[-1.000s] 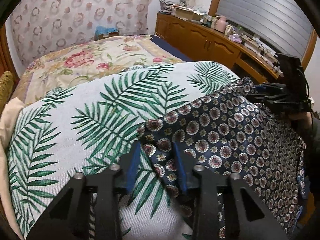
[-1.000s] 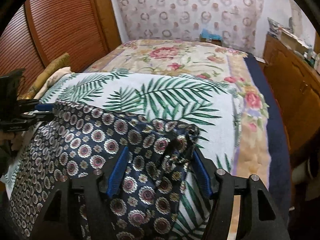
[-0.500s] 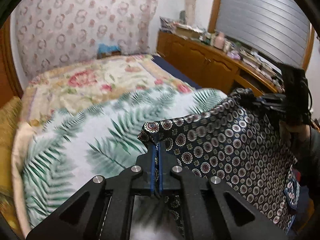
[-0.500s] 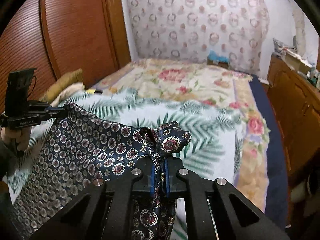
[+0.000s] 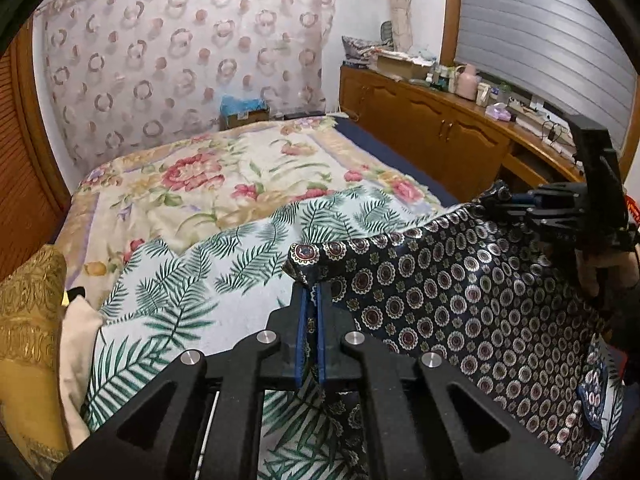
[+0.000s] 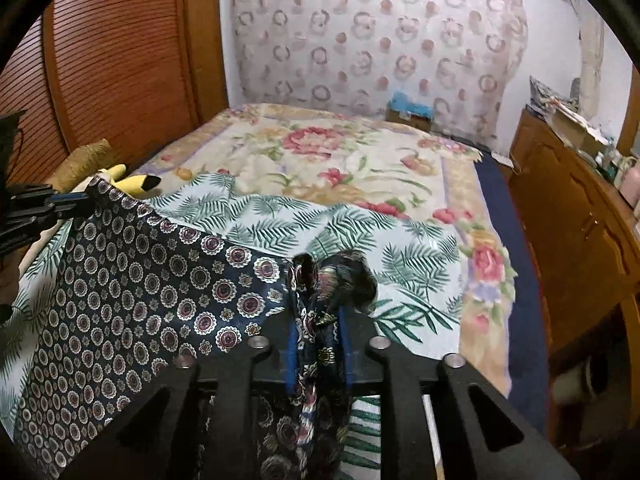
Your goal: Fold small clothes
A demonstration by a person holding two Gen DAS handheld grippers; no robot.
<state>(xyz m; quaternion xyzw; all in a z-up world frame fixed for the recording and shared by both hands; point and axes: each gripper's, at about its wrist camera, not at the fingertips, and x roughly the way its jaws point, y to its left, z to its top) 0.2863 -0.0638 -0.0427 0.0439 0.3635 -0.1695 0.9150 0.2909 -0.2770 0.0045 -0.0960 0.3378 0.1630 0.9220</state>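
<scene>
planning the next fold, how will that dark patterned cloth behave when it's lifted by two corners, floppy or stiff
Probably floppy: the dark patterned cloth sags between the left gripper and right gripper and bunches in the right jaws. Its sheen suggests it may be slippery. It seems light, lifting from corner pinches alone.

The left gripper (image 5: 311, 300) at the bottom middle pinches one corner of the dark blue cloth (image 5: 460, 300). The right gripper (image 5: 500, 200) at the right edge holds the other corner above the leafy blanket (image 5: 200, 288).
</scene>
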